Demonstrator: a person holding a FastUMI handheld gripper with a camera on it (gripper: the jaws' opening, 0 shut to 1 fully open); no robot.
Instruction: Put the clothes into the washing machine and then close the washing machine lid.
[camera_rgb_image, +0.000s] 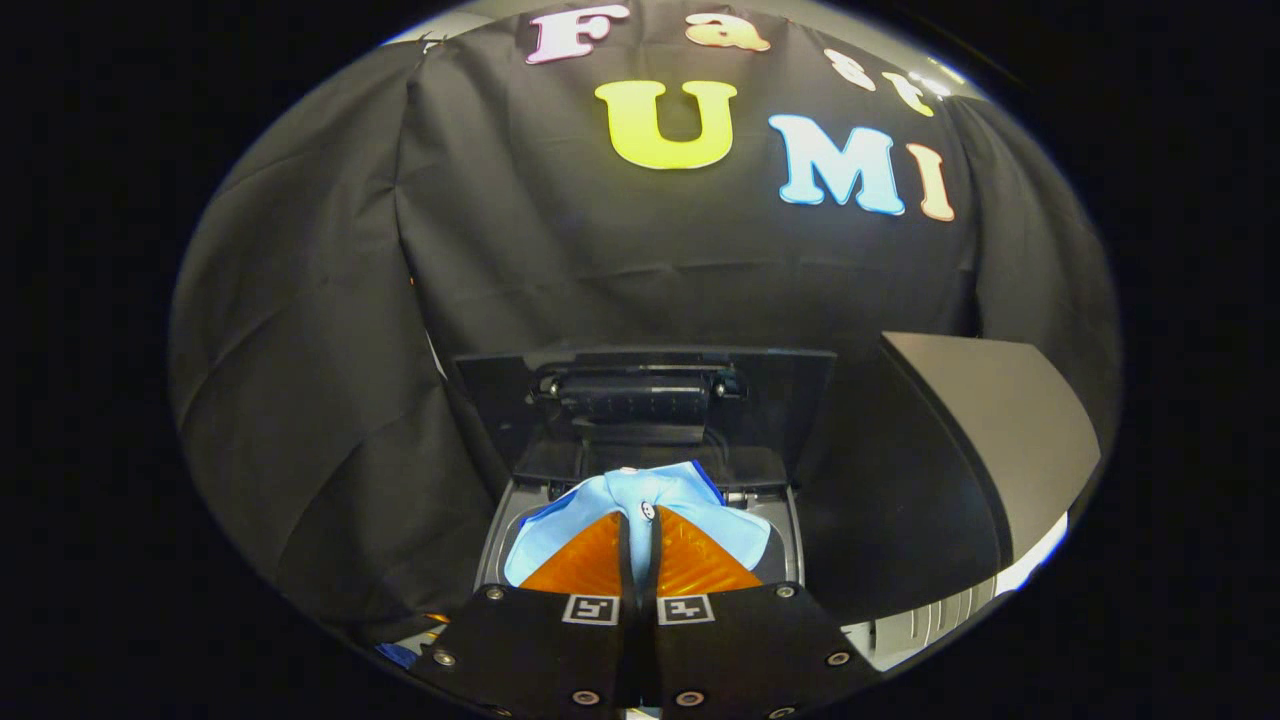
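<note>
The light blue garment (640, 500) bunches up in soft folds, with a small white button showing near its middle and a darker blue edge along its far right side. I see it pinched at the tips of my gripper (641, 545), both fingers (590, 565) pressed together on the cloth so the fabric spreads out to the left and right of them. It hangs just above the open top of the washing machine (495, 545), whose grey rim frames it on either side. Beyond the cloth, the machine's dark lid (640, 395) stands raised against the black booth wall. The gripper points forward and slightly down toward the opening. A dark curved panel (1000, 430) sits to the right.
</note>
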